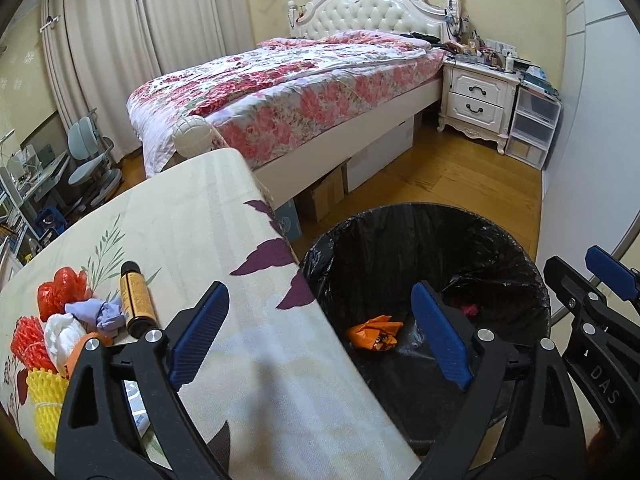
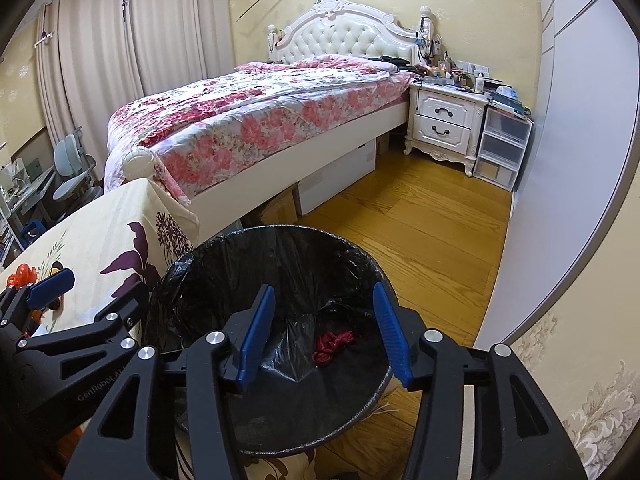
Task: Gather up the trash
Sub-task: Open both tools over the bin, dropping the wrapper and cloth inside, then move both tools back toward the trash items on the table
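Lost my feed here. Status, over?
Left tool and right tool open, empty. Orange wrapper and red scrap in bin. More trash on table. Nothing blocking.

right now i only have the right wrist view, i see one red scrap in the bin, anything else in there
Observer: Yes, an orange wrapper lies on the bin liner, hidden from you behind the right gripper.
Operator: ok and whats still left on the table
Observer: A pile at the near left corner of the table: red foam net, yellow foam net, white tissue, purple tissue and a red bag.
Operator: any non trash there
Observer: A gold tube with a black cap lies beside the pile.
Operator: left gripper free?
Observer: The left gripper is open, nothing between its pads.
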The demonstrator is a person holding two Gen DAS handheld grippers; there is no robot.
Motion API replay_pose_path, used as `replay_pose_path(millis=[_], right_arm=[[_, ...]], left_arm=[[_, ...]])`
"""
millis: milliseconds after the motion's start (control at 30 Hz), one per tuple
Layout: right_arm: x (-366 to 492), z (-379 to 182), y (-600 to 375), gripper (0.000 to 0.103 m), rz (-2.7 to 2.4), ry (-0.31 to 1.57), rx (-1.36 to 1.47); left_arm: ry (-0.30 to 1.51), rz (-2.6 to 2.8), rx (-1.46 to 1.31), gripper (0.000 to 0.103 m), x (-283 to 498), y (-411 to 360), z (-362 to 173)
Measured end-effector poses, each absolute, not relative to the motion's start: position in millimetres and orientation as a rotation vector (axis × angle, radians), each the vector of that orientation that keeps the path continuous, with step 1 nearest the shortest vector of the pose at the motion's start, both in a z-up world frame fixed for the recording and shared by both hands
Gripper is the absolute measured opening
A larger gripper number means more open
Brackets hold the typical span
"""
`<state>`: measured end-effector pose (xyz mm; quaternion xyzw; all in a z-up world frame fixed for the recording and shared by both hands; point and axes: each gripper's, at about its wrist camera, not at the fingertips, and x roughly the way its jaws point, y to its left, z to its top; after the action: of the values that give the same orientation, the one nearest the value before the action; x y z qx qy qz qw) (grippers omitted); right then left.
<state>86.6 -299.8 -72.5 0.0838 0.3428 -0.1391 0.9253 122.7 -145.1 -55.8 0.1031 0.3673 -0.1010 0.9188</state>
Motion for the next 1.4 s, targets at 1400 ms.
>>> replay_pose_path(millis=[1400], right_arm=[[48.4, -62.3, -137.1, 0.064, 0.039, 0.751, 0.047]], left_arm=[[0.826, 0.122, 0.044, 0.08, 54.4, 64.5, -48.8]])
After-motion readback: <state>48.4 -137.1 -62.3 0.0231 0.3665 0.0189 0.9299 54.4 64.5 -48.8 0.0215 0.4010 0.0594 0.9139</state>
